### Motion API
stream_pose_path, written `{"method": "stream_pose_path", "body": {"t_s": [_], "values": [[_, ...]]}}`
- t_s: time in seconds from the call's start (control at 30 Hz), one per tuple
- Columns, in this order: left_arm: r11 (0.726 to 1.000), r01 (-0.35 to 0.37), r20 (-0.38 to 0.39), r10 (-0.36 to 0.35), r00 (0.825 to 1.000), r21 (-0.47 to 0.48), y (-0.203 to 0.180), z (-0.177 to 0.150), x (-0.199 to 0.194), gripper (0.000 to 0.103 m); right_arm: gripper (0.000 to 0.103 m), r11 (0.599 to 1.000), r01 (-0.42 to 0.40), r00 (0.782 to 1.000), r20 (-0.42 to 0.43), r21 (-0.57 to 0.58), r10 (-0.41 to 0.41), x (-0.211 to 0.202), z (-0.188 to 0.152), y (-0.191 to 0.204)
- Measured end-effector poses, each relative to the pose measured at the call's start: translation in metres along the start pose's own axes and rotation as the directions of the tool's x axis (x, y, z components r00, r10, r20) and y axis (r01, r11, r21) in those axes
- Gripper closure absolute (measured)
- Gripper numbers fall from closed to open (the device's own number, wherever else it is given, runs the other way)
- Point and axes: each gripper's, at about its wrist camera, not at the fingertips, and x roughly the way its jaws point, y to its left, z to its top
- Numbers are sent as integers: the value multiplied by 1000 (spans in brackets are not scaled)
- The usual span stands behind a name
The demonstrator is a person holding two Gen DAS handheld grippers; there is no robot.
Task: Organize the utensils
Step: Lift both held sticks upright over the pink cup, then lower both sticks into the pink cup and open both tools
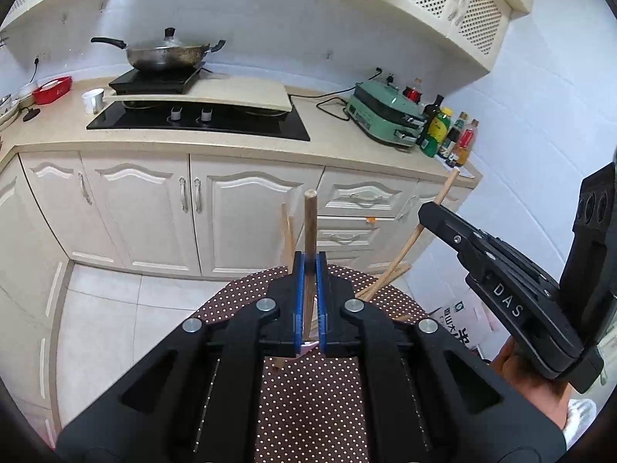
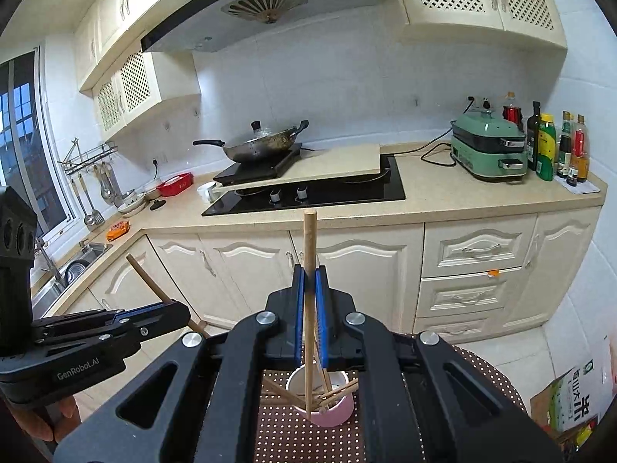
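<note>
My left gripper [image 1: 310, 263] is shut on a dark brown wooden chopstick [image 1: 309, 223] that stands upright between its blue pads, above a table with a brown polka-dot cloth [image 1: 308, 405]. To its right, my right gripper [image 1: 429, 213] grips a paler chopstick [image 1: 408, 247] that slants. In the right wrist view my right gripper [image 2: 309, 274] is shut on that pale chopstick [image 2: 309, 239], whose lower end reaches a pink cup [image 2: 333, 416] with several chopsticks in it. My left gripper [image 2: 181, 310] shows at the left with the dark chopstick [image 2: 148, 278].
Behind the table runs a kitchen counter [image 2: 443, 196] with a black hob [image 2: 308, 193], a wok [image 2: 262, 146], a green appliance [image 2: 488, 146] and bottles [image 2: 547, 146]. A sink [image 2: 73, 266] lies at the left. A cardboard box [image 2: 570, 405] stands on the floor at the right.
</note>
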Motion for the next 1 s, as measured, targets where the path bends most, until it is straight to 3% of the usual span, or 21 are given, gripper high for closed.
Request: {"method": "stream_pose_path", "body": {"t_s": [0.43,1.0], "values": [[1000,-20,-83,21,996,12,6,-8,38,97,98,999,-25,997,-75,-31,22,36,-16,0],[1000,-8,-169,10,986,14,0,-23,58,97,98,999,-10,982,-190,-40,2,38,-48,3]]}}
